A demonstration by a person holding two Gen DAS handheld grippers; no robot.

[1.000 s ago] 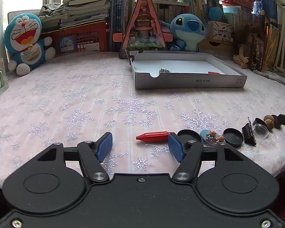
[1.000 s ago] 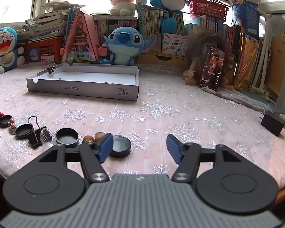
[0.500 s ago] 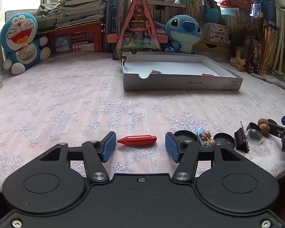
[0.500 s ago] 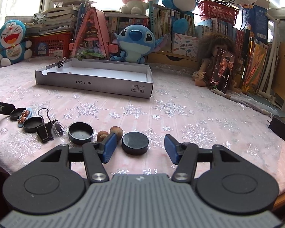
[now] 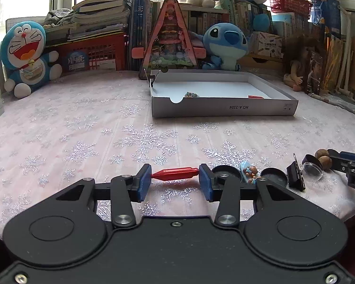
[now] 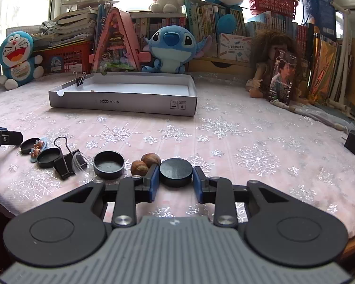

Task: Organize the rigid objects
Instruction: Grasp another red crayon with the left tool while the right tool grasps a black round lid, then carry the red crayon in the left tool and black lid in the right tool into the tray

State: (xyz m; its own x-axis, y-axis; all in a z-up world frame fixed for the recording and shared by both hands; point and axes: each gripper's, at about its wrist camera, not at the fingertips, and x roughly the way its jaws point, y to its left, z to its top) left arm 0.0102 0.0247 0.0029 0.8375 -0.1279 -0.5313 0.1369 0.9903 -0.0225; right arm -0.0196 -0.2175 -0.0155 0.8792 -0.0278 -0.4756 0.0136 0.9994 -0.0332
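Near the surface's front edge, our left tool (image 5: 175, 182) brackets the red pen (image 5: 175, 173) end to end, pads at its tips, grip unclear. Our right tool (image 6: 175, 182) straddles the black disc (image 6: 175, 171), a gap at each pad, beside two walnuts (image 6: 145, 163).

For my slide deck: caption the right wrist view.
Right gripper brackets a black round cap on the snowflake tablecloth, walnuts alongside.
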